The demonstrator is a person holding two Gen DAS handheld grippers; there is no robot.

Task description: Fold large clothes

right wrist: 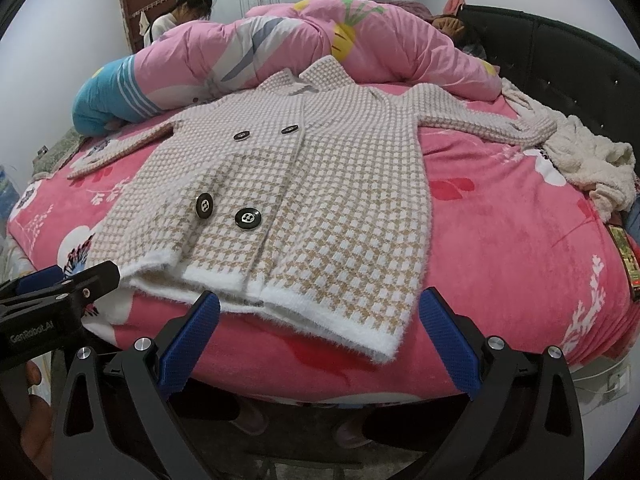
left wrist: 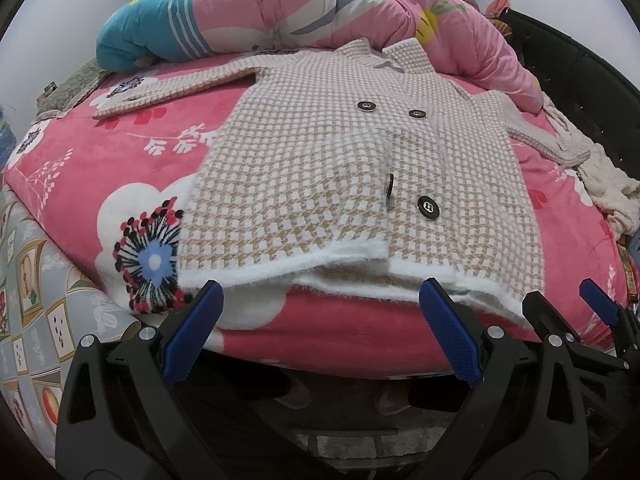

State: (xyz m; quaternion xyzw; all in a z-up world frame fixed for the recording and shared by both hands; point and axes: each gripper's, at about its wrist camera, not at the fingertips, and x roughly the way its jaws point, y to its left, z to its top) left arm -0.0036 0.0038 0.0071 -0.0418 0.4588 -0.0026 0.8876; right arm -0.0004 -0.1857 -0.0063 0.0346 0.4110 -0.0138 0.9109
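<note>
A tan-and-white houndstooth coat (left wrist: 320, 160) with black buttons lies flat, front up, on the pink bed, sleeves spread to both sides; it also shows in the right wrist view (right wrist: 320, 184). My left gripper (left wrist: 322, 292) is open, fingers either side of the coat's white hem at the bed's near edge, holding nothing. My right gripper (right wrist: 320, 304) is open just before the hem's right part, holding nothing. The right gripper also shows in the left wrist view (left wrist: 568, 308); the left gripper shows at the left of the right wrist view (right wrist: 80, 280).
A pink floral blanket (left wrist: 100, 168) covers the bed. A pink quilt (right wrist: 320, 40) is heaped at the back. A cream knit garment (right wrist: 592, 168) lies at the right by the black headboard (right wrist: 580, 56). A person (right wrist: 188, 8) stands at the back left.
</note>
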